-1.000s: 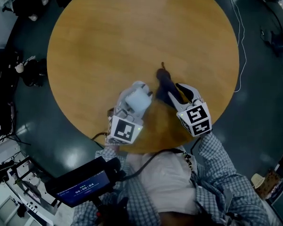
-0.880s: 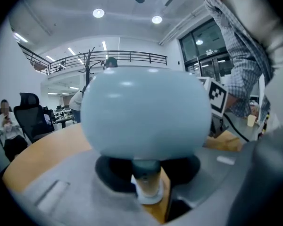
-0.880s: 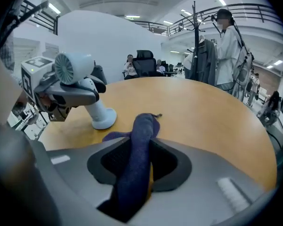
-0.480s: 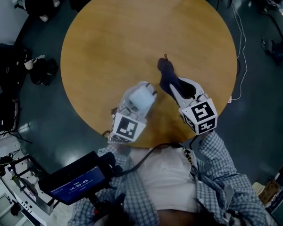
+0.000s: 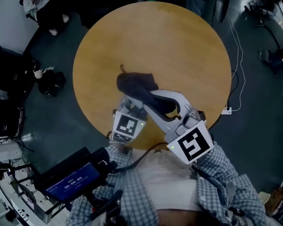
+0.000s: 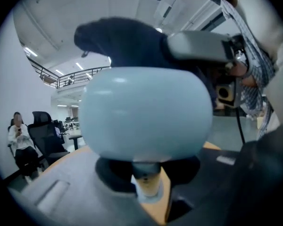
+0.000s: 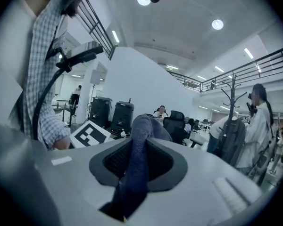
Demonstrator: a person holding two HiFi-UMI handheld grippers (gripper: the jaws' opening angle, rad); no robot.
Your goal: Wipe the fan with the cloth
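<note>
Dim, even overhead light is falling on the round wooden tabletop (image 5: pixel 179 41) in the head view, and the dark grey floor (image 5: pixel 259 131) is giving back a faint sheen. Both gripper views are bowing at the edges and fading to black corners. There the round ceiling lamps (image 7: pixel 217 24) are glaring white, while the pale blue rounded plastic fan (image 6: pixel 146 112) and the dark blue cloth (image 7: pixel 134 173) are blurring close to the lens.

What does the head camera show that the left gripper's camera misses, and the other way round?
Only the head view shows the whole round table and the left gripper from above, with its marker cube. Only the left gripper view shows the pale blue fan close up, its stem between the jaws, and a seated person far behind. Both show the dark cloth pinched in the right gripper.
</note>
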